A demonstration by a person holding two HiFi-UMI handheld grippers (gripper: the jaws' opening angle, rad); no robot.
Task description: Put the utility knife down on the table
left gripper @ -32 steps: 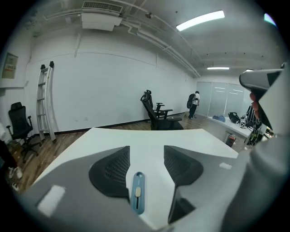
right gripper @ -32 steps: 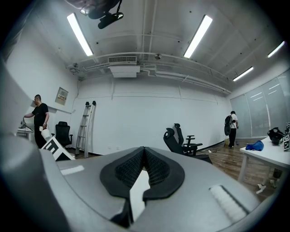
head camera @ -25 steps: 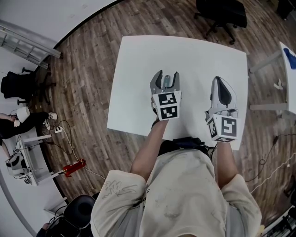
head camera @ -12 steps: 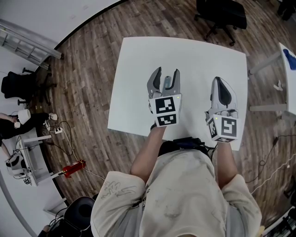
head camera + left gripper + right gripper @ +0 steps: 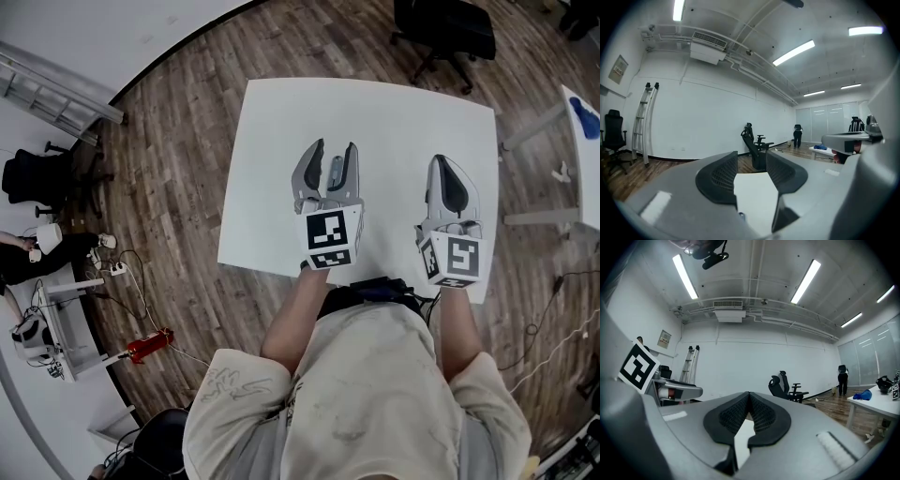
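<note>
The utility knife (image 5: 335, 170) shows as a slim grey object lying on the white table (image 5: 272, 141); in the head view it appears in the gap between my left gripper's jaws, below them. My left gripper (image 5: 333, 148) hangs above the table's middle, open. Its jaws have just been closing a little, and the left gripper view has only white tabletop (image 5: 754, 192) between its pads (image 5: 717, 176). My right gripper (image 5: 445, 165) stays to the right near the table's front edge, shut with nothing in it, its pads (image 5: 761, 417) pressed together.
A black office chair (image 5: 445, 28) stands beyond the table's far edge. Another white table (image 5: 583, 141) lies to the right. A ladder (image 5: 56, 89) leans at the left wall. Cables and a red device (image 5: 150, 342) lie on the wood floor at the left.
My left gripper has risen off the table toward the camera and its jaws stand a little narrower. The knife stays on the table. The right gripper has not moved.
</note>
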